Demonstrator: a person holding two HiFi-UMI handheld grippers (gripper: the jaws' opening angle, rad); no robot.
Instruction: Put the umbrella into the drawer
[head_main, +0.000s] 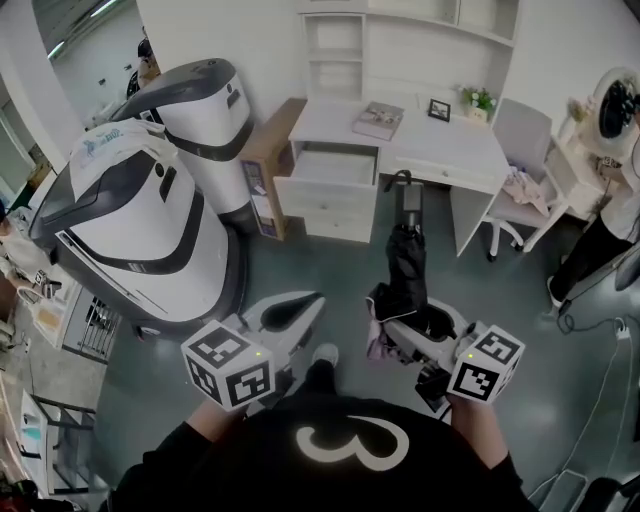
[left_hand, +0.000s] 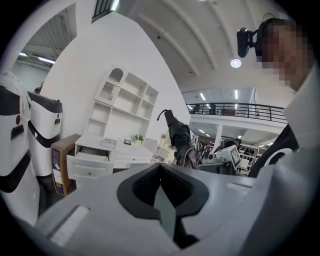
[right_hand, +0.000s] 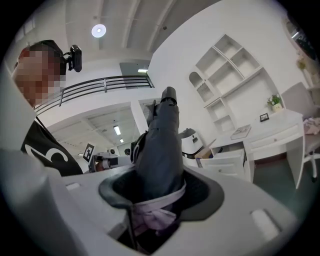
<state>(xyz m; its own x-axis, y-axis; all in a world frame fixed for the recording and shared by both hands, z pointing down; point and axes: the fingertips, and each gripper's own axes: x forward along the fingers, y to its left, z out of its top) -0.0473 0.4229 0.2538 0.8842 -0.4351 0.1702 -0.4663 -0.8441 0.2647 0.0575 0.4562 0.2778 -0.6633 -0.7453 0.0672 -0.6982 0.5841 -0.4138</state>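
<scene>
A folded dark umbrella (head_main: 407, 260) with a pale lilac strap juts forward from my right gripper (head_main: 398, 322), whose jaws are shut on its lower end. Its handle (head_main: 403, 184) points toward the white desk (head_main: 440, 150). The desk's top left drawer (head_main: 335, 168) stands pulled out and looks empty. In the right gripper view the umbrella (right_hand: 160, 150) fills the space between the jaws of the right gripper (right_hand: 155, 192). My left gripper (head_main: 300, 308) hovers to the left at about the same height, its jaws shut on nothing. From the left gripper view, the umbrella (left_hand: 179, 137) rises on the right and the drawer (left_hand: 90, 156) sits on the left.
Two big white-and-grey machines (head_main: 140, 230) crowd the left side. A cardboard box (head_main: 265, 165) leans beside the desk. A book (head_main: 378, 120), a picture frame (head_main: 438, 108) and a plant (head_main: 478, 100) are on the desktop. A chair (head_main: 520, 180) and a person (head_main: 610, 220) are at right.
</scene>
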